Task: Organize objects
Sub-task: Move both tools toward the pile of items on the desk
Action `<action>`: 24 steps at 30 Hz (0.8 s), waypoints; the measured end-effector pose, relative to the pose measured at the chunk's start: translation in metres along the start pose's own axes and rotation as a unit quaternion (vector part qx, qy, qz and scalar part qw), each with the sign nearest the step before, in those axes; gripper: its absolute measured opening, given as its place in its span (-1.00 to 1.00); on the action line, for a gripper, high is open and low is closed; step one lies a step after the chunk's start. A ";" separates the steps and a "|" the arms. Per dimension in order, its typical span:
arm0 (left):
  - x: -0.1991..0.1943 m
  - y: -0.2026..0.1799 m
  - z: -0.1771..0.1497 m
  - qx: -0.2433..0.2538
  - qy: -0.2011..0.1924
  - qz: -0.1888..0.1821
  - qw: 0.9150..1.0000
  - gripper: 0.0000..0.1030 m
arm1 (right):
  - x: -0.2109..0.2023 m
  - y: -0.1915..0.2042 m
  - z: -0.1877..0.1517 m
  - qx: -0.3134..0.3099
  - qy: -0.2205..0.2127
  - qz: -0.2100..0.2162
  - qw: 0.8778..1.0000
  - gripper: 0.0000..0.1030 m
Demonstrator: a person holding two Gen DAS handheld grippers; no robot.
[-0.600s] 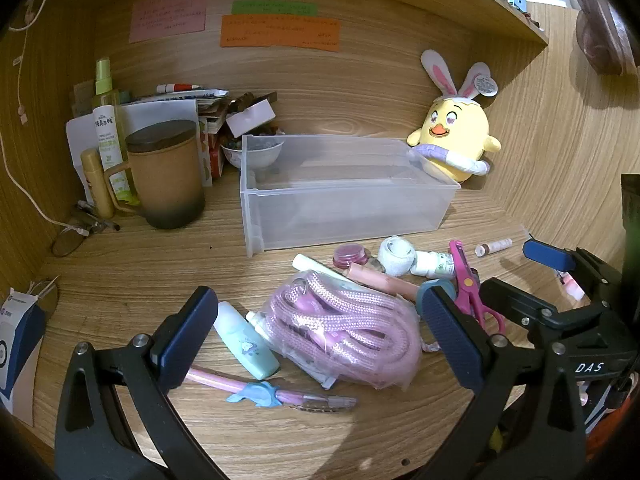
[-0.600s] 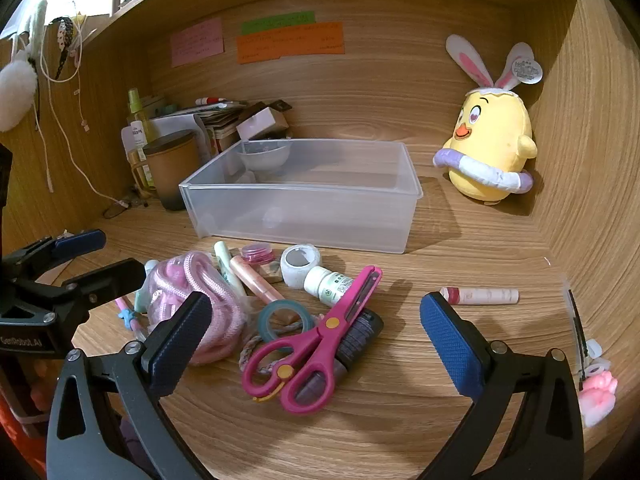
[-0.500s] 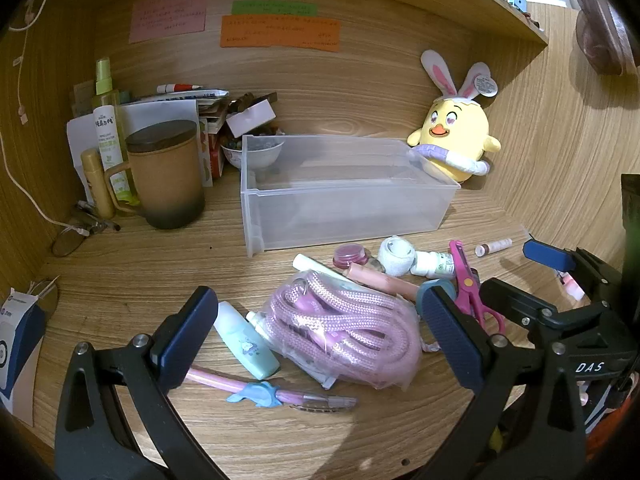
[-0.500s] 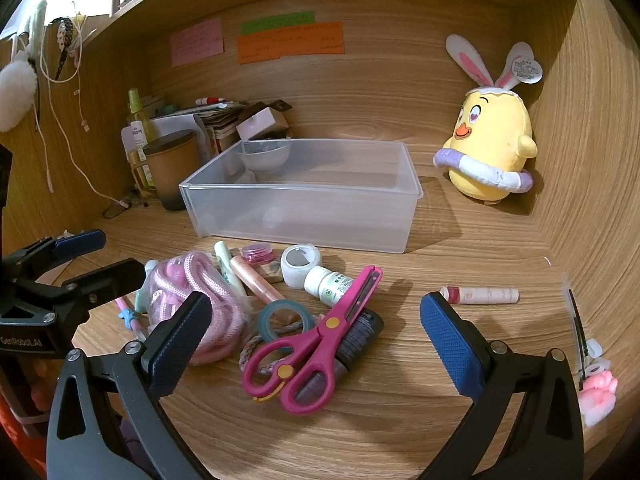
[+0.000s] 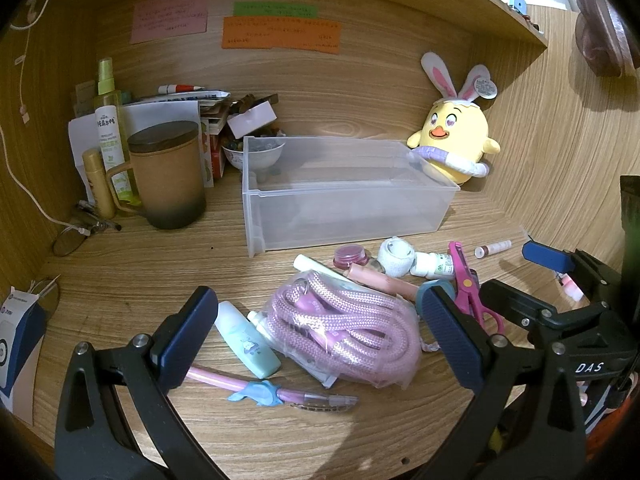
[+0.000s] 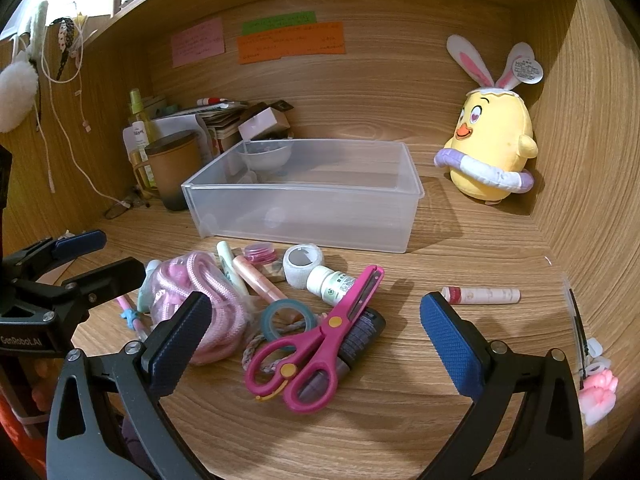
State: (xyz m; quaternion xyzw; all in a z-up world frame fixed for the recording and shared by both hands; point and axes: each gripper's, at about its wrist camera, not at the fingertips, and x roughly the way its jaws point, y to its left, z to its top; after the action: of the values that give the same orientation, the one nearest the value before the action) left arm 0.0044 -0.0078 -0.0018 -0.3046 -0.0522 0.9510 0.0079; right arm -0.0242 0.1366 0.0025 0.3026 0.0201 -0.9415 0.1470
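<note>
Jumble of small objects: lay heaped on the wooden surface (image 5: 140,272) just in front of the clear plastic bin (image 5: 344,216), none of it inside. Included a pink braided rope in a clear bag (image 5: 344,320), magenta plastic scissors (image 6: 320,348), a teal tape ring (image 6: 286,318), a white gauze roll (image 6: 302,264), a small white bottle (image 6: 332,280) and a pale mint tube (image 5: 246,338).

Hid a dark purple tube (image 6: 360,332) partly beneath the scissors, and a grey braided loop under the tape ring, too covered to identify. Showed sticky-note writing on the back wall too small to read. Cut off a white-and-blue box (image 5: 16,332) at the left edge of the left view and a pink paw-shaped trinket (image 6: 596,396) at the right edge of the right view. Blurred a white bowl behind the bin's far left wall.

Matched the earlier frames throughout: nothing shifted, neither tool moved.

Held the left tongs (image 5: 316,332) wide apart above the rope, gripping nothing; likewise the right tongs (image 6: 316,328), spread wide over the scissors, empty. Kept both tools side by side, near each other.

Left bare wood to the right around a lone pink-and-white stick (image 6: 480,295) and to the left before a brown lidded mug (image 5: 168,176). Closed the space with wooden walls at back and sides, a yellow chick plush (image 5: 456,140) in the right rear corner.
</note>
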 end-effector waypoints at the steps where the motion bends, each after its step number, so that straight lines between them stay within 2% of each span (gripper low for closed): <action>1: 0.000 0.000 0.000 -0.001 0.000 -0.001 1.000 1.00 | 0.000 0.000 0.000 0.000 0.000 0.000 1.000 1.00; 12: -0.002 0.001 -0.003 -0.005 -0.001 -0.003 1.000 1.00 | -0.004 0.004 -0.002 -0.003 -0.003 0.017 1.000 1.00; 17: -0.006 0.005 -0.005 -0.010 -0.008 -0.003 1.000 1.00 | -0.004 0.003 -0.005 -0.011 -0.006 0.011 1.000 1.00; 20: -0.014 0.011 -0.006 -0.012 -0.019 0.012 1.000 1.00 | -0.006 -0.004 -0.007 -0.007 -0.005 0.010 1.000 0.99; 22: -0.020 0.017 -0.008 -0.011 -0.026 0.030 0.999 0.93 | -0.008 -0.010 -0.008 0.001 -0.006 0.008 1.000 0.99; 24: -0.023 0.026 -0.011 -0.013 -0.020 0.042 0.999 0.76 | -0.011 -0.018 -0.009 0.008 -0.006 0.002 1.000 0.96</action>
State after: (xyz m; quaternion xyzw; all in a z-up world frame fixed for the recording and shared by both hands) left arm 0.0301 -0.0339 0.0000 -0.2880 -0.0515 0.9555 -0.0373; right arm -0.0151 0.1576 0.0004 0.2982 0.0114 -0.9431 0.1468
